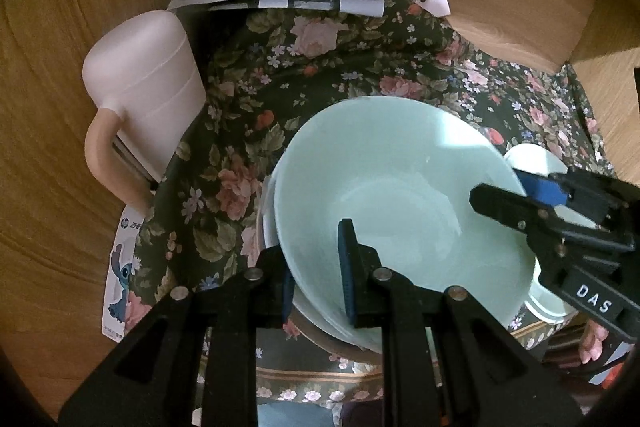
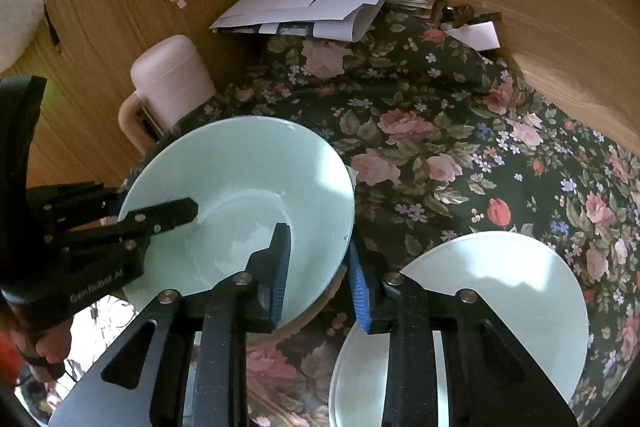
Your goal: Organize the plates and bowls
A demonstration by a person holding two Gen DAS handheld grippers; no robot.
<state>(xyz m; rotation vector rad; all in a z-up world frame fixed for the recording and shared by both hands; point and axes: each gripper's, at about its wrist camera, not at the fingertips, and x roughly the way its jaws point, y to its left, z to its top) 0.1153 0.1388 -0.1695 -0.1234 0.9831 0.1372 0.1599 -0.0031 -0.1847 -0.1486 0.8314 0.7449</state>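
Currently both grippers straddle one pale green glazed ceramic bowl (image 2: 240,207), which sits on a floral dark-green tablecloth (image 2: 440,147). Left gripper (image 1: 320,275) is clamped on the bowl's near-left rim; right gripper (image 2: 320,275) straddles the opposite rim, pads just clear — no grip there. A second pale green shallow bowl (image 2: 500,291) lies just right of the first, nearer the right hand. Legible writing: "DAS" and "GenRobot.AI" on the gripper bodies.

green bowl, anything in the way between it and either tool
Nothing visible. Both tools already straddle the rim of the green bowl, each with one finger inside and one outside. The left tool is clamped on the near left edge. The right tool sits over the right edge with its pads slightly apart from the wall.
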